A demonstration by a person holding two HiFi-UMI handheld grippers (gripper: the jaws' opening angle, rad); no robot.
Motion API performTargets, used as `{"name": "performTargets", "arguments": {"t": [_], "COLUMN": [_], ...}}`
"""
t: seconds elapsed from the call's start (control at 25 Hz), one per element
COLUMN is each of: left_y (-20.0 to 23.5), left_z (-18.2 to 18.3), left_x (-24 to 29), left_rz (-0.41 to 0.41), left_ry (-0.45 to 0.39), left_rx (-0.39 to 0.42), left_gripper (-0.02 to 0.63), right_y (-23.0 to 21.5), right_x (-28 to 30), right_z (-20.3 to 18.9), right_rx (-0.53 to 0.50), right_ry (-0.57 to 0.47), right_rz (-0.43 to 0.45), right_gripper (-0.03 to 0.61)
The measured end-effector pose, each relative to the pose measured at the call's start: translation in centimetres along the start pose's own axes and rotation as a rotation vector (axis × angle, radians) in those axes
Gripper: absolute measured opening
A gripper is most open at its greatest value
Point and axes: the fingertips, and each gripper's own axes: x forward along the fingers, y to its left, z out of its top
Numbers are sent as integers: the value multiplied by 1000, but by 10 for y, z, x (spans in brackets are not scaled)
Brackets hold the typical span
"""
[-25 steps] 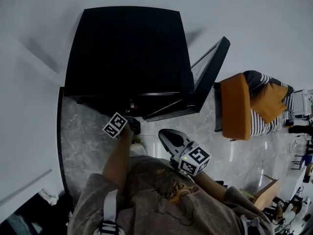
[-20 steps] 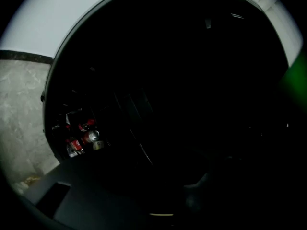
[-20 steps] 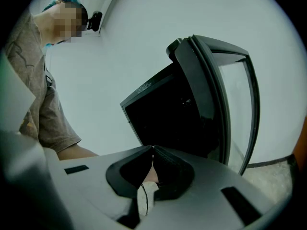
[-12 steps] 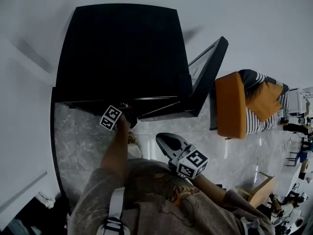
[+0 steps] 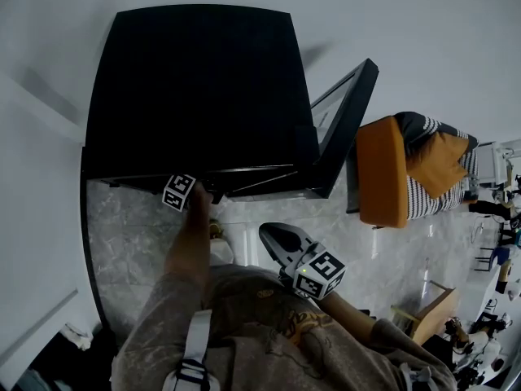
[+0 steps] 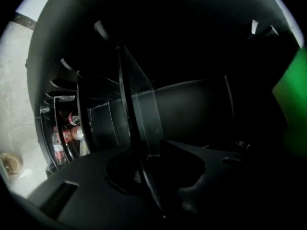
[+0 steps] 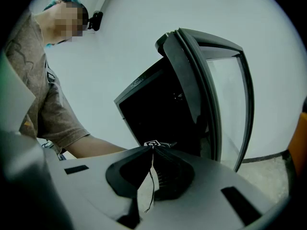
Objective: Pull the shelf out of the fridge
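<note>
Glass shelf (image 6: 139,119): inside the black fridge (image 5: 195,80), with its front edge towards the open front. In the left gripper view it shows edge-on as a clear pane tilted nearly upright.
Left gripper (image 6: 144,159): reached into the fridge just under the top. Its jaws have just been closing, with the shelf's front edge between them. In the dim light they look pinched onto that edge.
Left arm (image 5: 191,247): bare and stretched forward from the person's sleeve to the fridge opening.
Bottles (image 6: 64,138): red-labelled, standing deeper in the fridge beside the shelf, behind dark ribs.
Fridge door (image 5: 346,120): glass-fronted in a dark frame, swung wide open at the fridge's right.
Right gripper (image 7: 152,150): held off the fridge, near the person's chest, with its tips pressed together and nothing between them.
Floor (image 5: 138,243): pale marbled tile in front of the fridge.
Armchair (image 5: 391,173): orange with a striped cushion, to the right beyond the open door.
</note>
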Motion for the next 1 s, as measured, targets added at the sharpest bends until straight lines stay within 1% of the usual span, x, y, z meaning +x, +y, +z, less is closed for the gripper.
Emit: {"name": "performTargets", "arguments": {"t": [0.12,0.16,0.24,0.36,0.48,0.56,0.72,0.88,1.0], "left_y": [16,14,-1,-8,-2,12,5,-7,-8], "left_z": [-2,-4,-3,0,2,5,3,-1,-1], "left_x": [2,2,2,6,7,8,4,-1,-4], "left_rz": [23,19,-14,-33,-39,-34,-57,-76,-86], "left_ry": [-8,-4,-8,-29,-49,-63,-52,-39,-39], "left_rx": [-10,-17,-28,-52,-86,-93,-131,-150,-156], "left_gripper": [62,55,49,44,38,32,28,26,25], "right_y": [-3,-3,-3,-5,-7,-7,-7,-7,-7], "right_x": [0,-1,-2,-4,-6,-8,-14,-16,-18], "right_z": [-2,-2,-2,-4,-7,-7,-9,-13,-13], "right_rx": [1,2,7,13,16,16,13,13,11], "right_ry": [4,5,5,12,20,20,25,33,32], "right_rz": [-6,-7,-9,-15,-20,-23,-25,-21,-23], "right_gripper": [21,21,21,21,21,22,21,21,21]}}
